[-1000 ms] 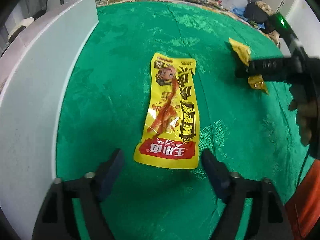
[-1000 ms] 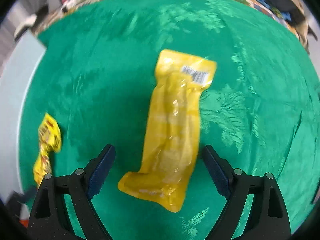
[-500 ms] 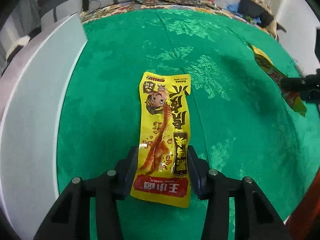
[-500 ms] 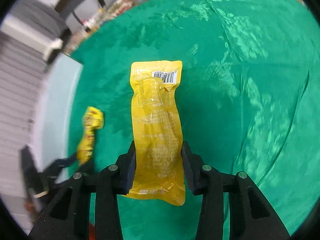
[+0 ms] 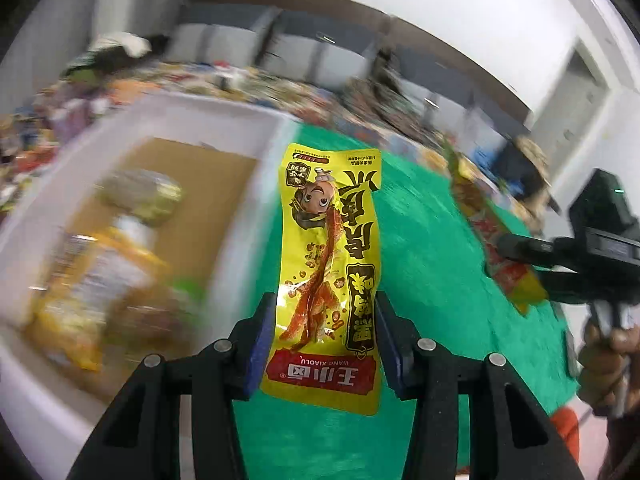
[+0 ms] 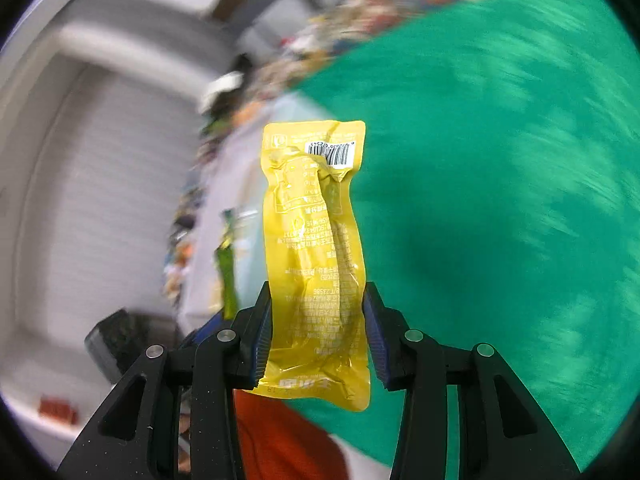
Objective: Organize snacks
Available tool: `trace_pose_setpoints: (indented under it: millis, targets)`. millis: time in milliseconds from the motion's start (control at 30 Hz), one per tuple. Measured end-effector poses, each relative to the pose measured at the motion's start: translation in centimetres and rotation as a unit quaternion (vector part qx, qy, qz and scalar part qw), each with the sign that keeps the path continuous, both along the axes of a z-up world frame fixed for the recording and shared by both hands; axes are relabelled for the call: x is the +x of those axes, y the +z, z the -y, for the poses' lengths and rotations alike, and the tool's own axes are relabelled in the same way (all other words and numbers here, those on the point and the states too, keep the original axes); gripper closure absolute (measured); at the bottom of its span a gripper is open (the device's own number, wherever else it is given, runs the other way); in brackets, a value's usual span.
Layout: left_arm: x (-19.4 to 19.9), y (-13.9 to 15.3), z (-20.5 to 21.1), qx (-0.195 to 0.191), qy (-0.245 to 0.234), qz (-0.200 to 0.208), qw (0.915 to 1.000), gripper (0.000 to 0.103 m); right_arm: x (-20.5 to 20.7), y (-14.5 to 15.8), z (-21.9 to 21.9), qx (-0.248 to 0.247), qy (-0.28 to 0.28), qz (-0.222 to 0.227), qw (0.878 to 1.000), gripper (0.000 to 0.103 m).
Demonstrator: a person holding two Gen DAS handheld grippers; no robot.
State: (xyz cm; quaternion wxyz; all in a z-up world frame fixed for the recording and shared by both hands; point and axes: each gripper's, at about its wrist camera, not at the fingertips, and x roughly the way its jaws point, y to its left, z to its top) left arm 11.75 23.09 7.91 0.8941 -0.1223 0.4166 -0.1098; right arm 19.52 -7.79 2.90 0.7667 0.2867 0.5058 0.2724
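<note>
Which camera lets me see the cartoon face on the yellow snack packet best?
The left wrist view. There the cartoon packet faces the camera, sharp, held between the left gripper's fingers. The right wrist view shows only a thin, blurred edge-on sliver of it, so no face.

The left tool [image 5: 324, 338] is clamped on a yellow snack packet [image 5: 330, 264], angled downward. The right tool [image 6: 318, 332] likewise grips a second yellow packet [image 6: 316, 256]. A hand [image 5: 608, 364] holds the right tool's handle.

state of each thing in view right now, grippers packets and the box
left gripper: shut on a packet, lifted off the cloth
cartoon-print packet: held, printed face toward camera
right gripper: shut on a packet
barcode-side packet: held, back face showing
white box: open, snacks inside, blurred
green cloth: spread flat
</note>
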Motion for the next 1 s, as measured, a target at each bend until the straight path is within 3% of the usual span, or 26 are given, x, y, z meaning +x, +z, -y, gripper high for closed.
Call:
trace_pose_setpoints:
  millis: [133, 300, 333, 400, 467, 567, 633, 733, 767, 867, 1000]
  targets:
    - [0.2, -0.1, -7.4, 0.063, 0.087, -0.011, 0.9942, 0.056, 0.4, 4.0, -10.9, 0.012, 0.084, 0.035, 0.996, 0.059]
    - [-0.7, -2.9, -12.8, 0.105, 0.155, -0.049, 0.9811, 0.047, -0.3, 5.0, -22.4, -0.034, 0.135, 0.088, 0.986, 0.056]
    - [-0.9, -3.6, -13.1, 0.114, 0.164, -0.055, 0.9783, 0.045, -0.3, 4.7, -23.9, -0.045, 0.137, 0.102, 0.984, 0.051]
    - [-1.7, -4.6, -13.1, 0.123, 0.169, -0.061, 0.976, 0.03, -0.6, 3.1, -26.4, -0.083, 0.146, 0.117, 0.979, 0.029]
    - [-2.6, -5.1, -12.6, 0.133, 0.173, -0.059, 0.9742, 0.017, -1.0, 0.8, -26.5, -0.121, 0.144, 0.107, 0.976, 0.029]
    - [-3.2, -4.7, -11.7, 0.15, 0.169, -0.043, 0.9732, 0.009, -1.8, 0.2, -24.0, -0.125, 0.125, 0.11, 0.978, 0.029]
    - [-3.7, -3.9, -10.7, 0.16, 0.173, -0.033, 0.9713, 0.007, -2.7, 1.3, -22.4, -0.133, 0.109, 0.143, 0.975, 0.029]
    - [-4.3, -2.2, -9.9, 0.172, 0.191, -0.018, 0.9663, 0.003, -4.2, 4.6, -20.5, -0.164, 0.09, 0.225, 0.956, 0.023]
    - [-4.6, -1.6, -9.7, 0.174, 0.202, -0.016, 0.9637, 0.003, -4.9, 5.5, -20.2, -0.179, 0.091, 0.243, 0.949, 0.016]
    - [-5.4, -0.2, -9.3, 0.194, 0.231, 0.0, 0.9535, 0.003, -2.9, 6.6, -20.6, -0.207, 0.106, 0.245, 0.941, 0.016]
    - [-6.2, 1.0, -9.2, 0.227, 0.271, 0.014, 0.9354, 0.003, -3.4, 7.6, -20.4, -0.211, 0.115, 0.258, 0.936, 0.016]
